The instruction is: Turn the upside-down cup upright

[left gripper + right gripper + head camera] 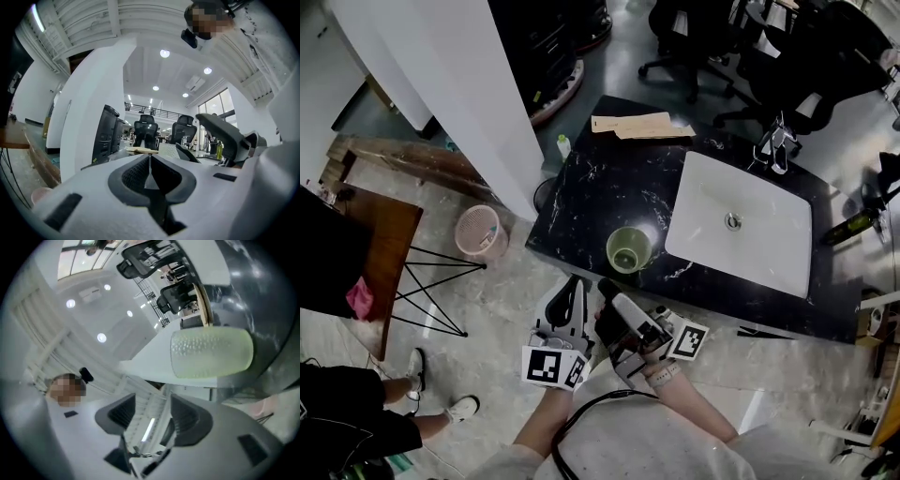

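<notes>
translucent plastic cup [628,249], glossy marble counter [600,187]

I see bare black counter [581,178] left of and beyond the cup [628,248], open for a pass. The cup stands near the front edge, just beside the white sink [741,234], which bounds the right. Papers [642,125] lie at the far edge; the white pillar [459,84] closes the left, with a pink basket [480,231] on the floor near it
</notes>
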{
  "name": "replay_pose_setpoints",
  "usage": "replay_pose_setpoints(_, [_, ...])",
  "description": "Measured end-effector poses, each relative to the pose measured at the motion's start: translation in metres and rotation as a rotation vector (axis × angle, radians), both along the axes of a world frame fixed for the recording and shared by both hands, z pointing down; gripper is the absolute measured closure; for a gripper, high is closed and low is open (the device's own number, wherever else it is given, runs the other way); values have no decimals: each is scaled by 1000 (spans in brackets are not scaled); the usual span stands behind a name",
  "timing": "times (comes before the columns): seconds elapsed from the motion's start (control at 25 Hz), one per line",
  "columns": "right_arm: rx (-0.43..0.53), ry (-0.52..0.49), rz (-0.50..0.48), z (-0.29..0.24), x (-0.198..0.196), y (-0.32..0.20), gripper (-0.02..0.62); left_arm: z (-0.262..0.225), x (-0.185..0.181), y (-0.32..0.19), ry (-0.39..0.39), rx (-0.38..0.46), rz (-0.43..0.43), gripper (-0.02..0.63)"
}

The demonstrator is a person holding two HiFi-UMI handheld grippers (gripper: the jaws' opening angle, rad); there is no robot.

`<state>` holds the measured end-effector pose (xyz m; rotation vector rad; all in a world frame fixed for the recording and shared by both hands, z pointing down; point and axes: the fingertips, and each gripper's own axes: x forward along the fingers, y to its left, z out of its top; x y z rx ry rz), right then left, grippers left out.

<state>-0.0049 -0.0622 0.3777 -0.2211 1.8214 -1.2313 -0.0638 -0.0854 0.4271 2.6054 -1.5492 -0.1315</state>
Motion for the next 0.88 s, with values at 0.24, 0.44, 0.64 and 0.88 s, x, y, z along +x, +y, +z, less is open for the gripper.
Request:
replay_pose_setpoints(0.24, [18,482,122,23,29,-11,566,-4,19,2,18,2,35,597])
replay_pose_setpoints(0.44, [201,971,183,35,33,-3,586,-3,33,8,11,2,59,598])
replay_pose_setpoints(0.64, [297,1128,231,35,37,4,586,-7,43,17,9,4,61,598])
replay_pose_setpoints(0.88, [372,1250,246,31,32,8,586,-20,48,21,13,26,54,598])
